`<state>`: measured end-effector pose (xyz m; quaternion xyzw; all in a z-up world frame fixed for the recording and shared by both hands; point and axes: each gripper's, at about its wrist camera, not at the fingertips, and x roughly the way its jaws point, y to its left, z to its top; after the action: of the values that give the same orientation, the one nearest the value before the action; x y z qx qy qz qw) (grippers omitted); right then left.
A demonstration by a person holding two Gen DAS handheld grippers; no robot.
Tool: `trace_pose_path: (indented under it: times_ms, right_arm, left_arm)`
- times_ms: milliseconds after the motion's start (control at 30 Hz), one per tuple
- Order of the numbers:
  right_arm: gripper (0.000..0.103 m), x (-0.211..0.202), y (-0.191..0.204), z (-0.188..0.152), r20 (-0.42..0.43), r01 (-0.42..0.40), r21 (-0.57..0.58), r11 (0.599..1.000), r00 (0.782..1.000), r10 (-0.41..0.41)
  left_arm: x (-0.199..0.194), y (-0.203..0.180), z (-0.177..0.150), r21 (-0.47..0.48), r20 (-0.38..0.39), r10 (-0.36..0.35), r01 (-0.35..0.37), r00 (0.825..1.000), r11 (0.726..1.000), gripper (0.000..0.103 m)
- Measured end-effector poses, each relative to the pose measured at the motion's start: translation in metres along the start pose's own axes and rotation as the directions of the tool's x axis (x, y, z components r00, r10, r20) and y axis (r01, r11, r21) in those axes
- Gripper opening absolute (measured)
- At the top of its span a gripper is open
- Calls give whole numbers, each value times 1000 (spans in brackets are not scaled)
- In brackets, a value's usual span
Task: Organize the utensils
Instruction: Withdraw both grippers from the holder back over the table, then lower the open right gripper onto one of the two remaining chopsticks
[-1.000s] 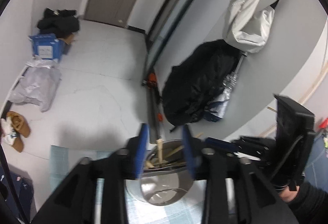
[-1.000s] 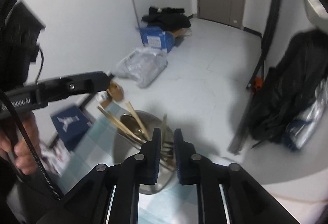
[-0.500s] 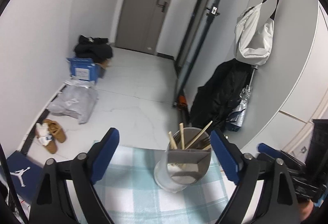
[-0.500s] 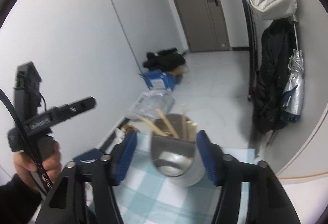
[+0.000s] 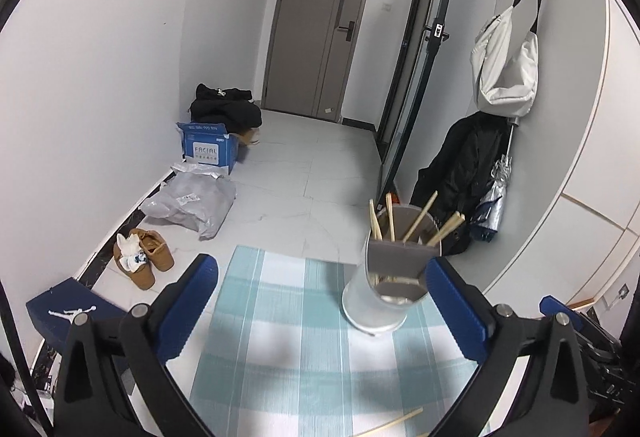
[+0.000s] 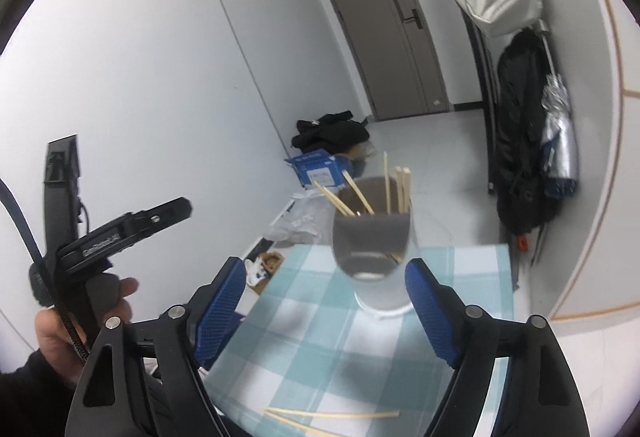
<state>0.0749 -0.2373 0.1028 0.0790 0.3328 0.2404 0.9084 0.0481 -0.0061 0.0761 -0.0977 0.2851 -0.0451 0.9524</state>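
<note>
Two loose chopsticks (image 6: 332, 417) lie flat on the checked tablecloth (image 6: 320, 337) over the worktop, long axes running crosswise, just below and in front of the right gripper (image 6: 324, 313), the nearer one. Beyond stands the metal utensil holder (image 6: 372, 253), already holding upright chopsticks. Right gripper and left gripper (image 5: 320, 305) are both spread wide, holding nothing.
</note>
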Motion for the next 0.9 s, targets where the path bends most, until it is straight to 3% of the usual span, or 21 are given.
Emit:
trace_pose_path:
  times_ms: [167, 300, 467, 633, 767, 833, 900]
  right_arm:
    - [85, 0, -5, -27, -24, 31, 21, 999, 999, -30]
    - [85, 11, -10, -55, -114, 61, 39, 997, 992, -56]
    - [85, 30, -20, -89, -258, 96, 38, 995, 962, -83]
    - [85, 51, -23, -125, -396, 114, 1, 994, 912, -104]
    - [81, 68, -14, -152, -524, 87, -135, 987, 839, -146]
    - [81, 71, -14, -160, -553, 62, -184, 981, 819, -155]
    - [78, 75, -16, -169, -586, 57, -259, 964, 785, -204]
  left_arm:
    - [-3, 5, -26, -7, -4, 2, -2, 1000, 1000, 102]
    - [6, 17, -59, -17, -25, 11, -11, 1000, 1000, 102]
    - [21, 25, -80, -37, -92, 17, -20, 996, 999, 102]
    - [20, 31, -86, -15, -89, 39, -41, 995, 999, 102]
    - [23, 39, -90, -45, -123, 27, -33, 992, 998, 102]
    - [23, 44, -90, -60, -131, 37, -45, 991, 997, 102]
    - [22, 47, -90, -70, -129, 40, -49, 991, 996, 102]
